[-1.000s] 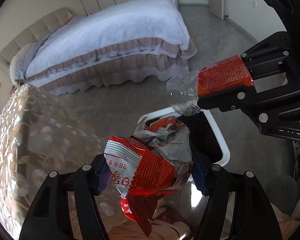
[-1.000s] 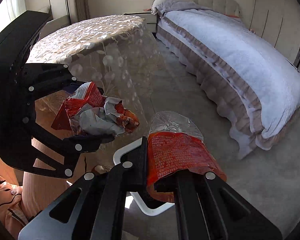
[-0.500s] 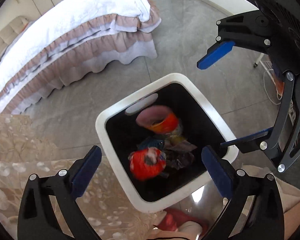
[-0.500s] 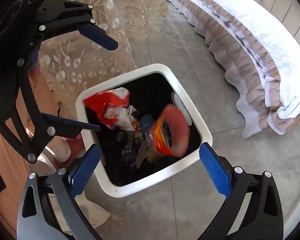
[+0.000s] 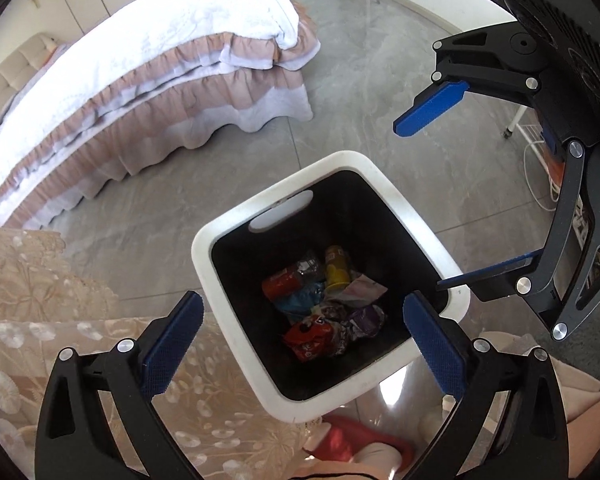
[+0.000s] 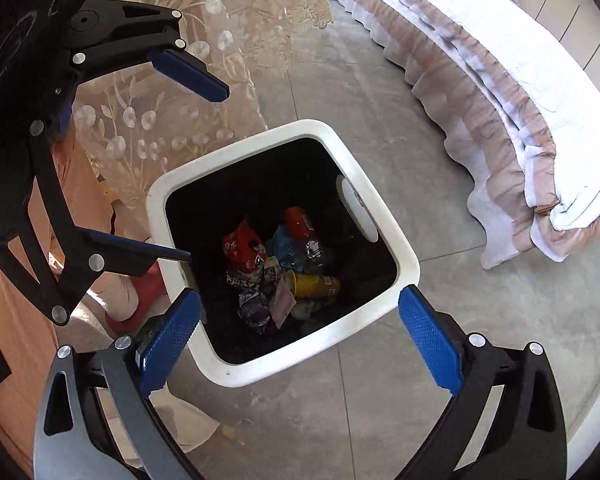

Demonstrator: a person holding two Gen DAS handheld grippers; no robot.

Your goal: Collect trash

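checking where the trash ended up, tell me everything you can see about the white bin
The white bin is a square, round-cornered container that looks like plastic, with a thick white rim, a dark inside and an oval handle slot in one wall. It stands upright and open on the grey floor, beside the lace tablecloth. Crumpled wrappers, a red-labelled bottle and a yellow can lie at its bottom. Nothing grips it.

Crumpled wrappers [image 5: 315, 334], seemingly bottles, lie inside white bin [image 5: 384, 190].
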